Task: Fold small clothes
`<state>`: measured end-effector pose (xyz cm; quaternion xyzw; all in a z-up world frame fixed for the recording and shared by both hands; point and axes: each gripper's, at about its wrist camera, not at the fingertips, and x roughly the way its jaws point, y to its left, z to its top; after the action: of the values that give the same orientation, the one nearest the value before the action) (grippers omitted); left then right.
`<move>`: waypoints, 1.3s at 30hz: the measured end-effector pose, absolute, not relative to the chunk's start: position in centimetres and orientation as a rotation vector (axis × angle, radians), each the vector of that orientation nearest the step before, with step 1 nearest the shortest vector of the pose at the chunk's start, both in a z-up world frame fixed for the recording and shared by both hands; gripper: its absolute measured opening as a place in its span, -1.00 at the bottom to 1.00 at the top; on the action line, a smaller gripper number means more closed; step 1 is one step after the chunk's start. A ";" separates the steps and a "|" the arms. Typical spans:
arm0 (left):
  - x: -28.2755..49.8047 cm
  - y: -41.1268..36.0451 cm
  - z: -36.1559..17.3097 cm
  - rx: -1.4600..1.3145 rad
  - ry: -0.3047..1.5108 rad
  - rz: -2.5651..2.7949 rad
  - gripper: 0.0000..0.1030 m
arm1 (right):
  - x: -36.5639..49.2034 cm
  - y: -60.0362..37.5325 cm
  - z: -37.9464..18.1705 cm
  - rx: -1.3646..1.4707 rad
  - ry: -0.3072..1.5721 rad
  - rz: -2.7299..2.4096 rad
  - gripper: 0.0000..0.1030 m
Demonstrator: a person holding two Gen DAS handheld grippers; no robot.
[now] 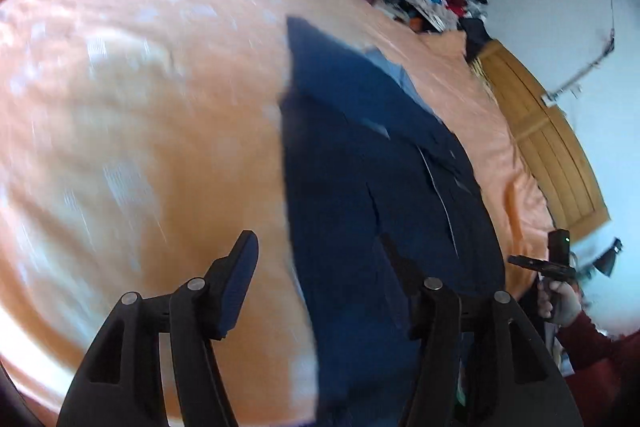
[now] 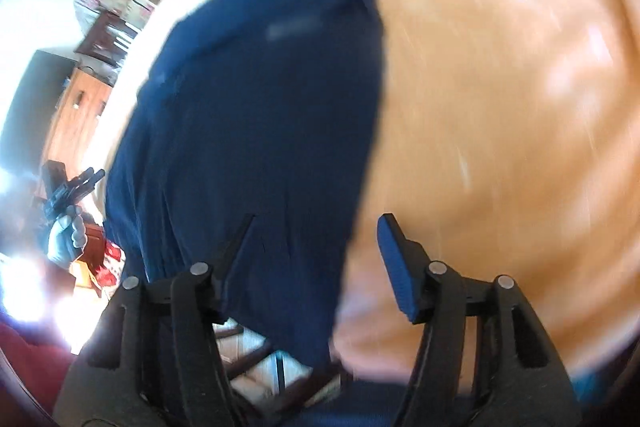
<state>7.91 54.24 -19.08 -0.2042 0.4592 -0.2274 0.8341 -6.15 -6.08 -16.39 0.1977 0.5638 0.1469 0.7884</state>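
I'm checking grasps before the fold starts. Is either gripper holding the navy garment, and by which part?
Nothing is held. The left gripper and right gripper are both open above the navy garment.

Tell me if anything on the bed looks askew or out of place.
The navy garment lies flat on the orange bedsheet, but its near end hangs over the bed's edge. A pale lining peeks out at the far end. Nothing looks damaged; both views are blurred.
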 end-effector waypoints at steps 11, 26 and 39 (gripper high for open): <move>3.3 52.7 -21.3 -0.453 1.000 -0.568 0.19 | -8.8 -3.8 -19.8 0.493 1.235 0.352 0.20; -0.8 51.3 -22.3 -0.381 1.209 -0.751 0.14 | -9.6 -3.6 -19.8 0.503 1.244 0.386 0.20; -5.9 55.3 -15.4 -0.477 0.946 -0.680 0.35 | -8.3 -3.8 -20.1 0.519 1.251 0.408 0.26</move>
<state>-5.92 55.29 -15.45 -0.2230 0.4426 -0.3178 0.8084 -8.35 -3.80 -20.13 0.2385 0.5745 0.1872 0.7602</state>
